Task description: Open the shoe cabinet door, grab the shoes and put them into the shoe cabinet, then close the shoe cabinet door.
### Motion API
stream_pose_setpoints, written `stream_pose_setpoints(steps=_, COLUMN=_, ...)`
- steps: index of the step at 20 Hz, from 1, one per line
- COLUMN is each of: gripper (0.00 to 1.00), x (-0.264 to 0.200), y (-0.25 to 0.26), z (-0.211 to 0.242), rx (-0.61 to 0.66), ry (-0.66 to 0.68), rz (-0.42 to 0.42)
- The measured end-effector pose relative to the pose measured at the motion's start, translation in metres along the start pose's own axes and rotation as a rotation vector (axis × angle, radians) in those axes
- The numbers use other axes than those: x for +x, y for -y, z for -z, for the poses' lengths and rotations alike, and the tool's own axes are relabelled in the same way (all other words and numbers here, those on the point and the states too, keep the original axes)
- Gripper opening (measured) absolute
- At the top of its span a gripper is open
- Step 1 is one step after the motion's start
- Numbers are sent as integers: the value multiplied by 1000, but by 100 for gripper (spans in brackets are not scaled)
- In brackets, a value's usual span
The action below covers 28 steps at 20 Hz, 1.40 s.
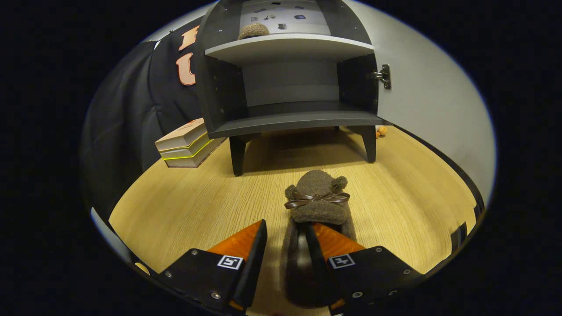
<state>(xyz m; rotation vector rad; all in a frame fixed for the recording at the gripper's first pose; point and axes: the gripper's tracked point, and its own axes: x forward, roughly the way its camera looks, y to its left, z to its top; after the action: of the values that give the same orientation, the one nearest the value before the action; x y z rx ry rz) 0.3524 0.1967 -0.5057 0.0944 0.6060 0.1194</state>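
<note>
While the gripper [285, 237] stands spread, its jaws straddle the left wall of a fuzzy brown slipper [317, 199] lying on the wooden floor [184, 206]: the right finger sits inside the slipper's dark opening, the left one on the floor just outside it. Nothing is pinched yet, since a clear gap separates the left finger from the slipper's side. The slipper's toe, with a brown ribbon bow [317, 198] and small pompoms, points ahead toward the shoe cabinet [290, 120].

The cabinet's door [432, 96] is already swung open to the right on its hinge [383, 76], so the opening step looks done and the grabbing step is in hand. A second fuzzy slipper [253, 30] appears to sit on the upper shelf [290, 46] already. The next move calls for closing the jaws on the slipper's wall, then lifting and carrying it forward to a shelf.

A stack of boxes [186, 145] lies left of the cabinet. The slipper's heel is hidden between the fingers, and a small orange thing [381, 131] by the cabinet's right leg is too small to name.
</note>
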Motion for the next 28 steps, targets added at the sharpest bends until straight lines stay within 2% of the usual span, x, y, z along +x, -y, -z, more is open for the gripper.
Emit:
stream_pose_setpoints(steps=1, gripper=54, x=5, y=1, z=-1, rx=5, ry=3, rz=5)
stream_pose_setpoints(steps=3, gripper=43, x=14, y=7, z=-2, rx=26, ry=5, rz=18)
stream_pose_setpoints(steps=4, gripper=33, x=18, y=8, z=-2, rx=41, ry=5, rz=19)
stream_pose_setpoints(steps=6, gripper=23, x=22, y=8, z=0, rx=55, ry=-3, rz=13)
stream_pose_setpoints(steps=10, gripper=9, x=26, y=6, z=5, rx=56, ry=-58, rz=-12)
stream_pose_setpoints(steps=14, gripper=5, x=29, y=5, z=6, rx=137, ry=-90, rz=-57)
stream_pose_setpoints(steps=19, gripper=2, x=23, y=7, z=-4, rx=25, ry=-150, rz=-40)
stream_pose_setpoints(steps=23, gripper=2, x=7, y=15, z=-25, rx=52, ry=-144, rz=-36)
stream_pose_setpoints(steps=28, gripper=2, x=-38, y=24, z=-91, rx=44, ry=-85, rz=15)
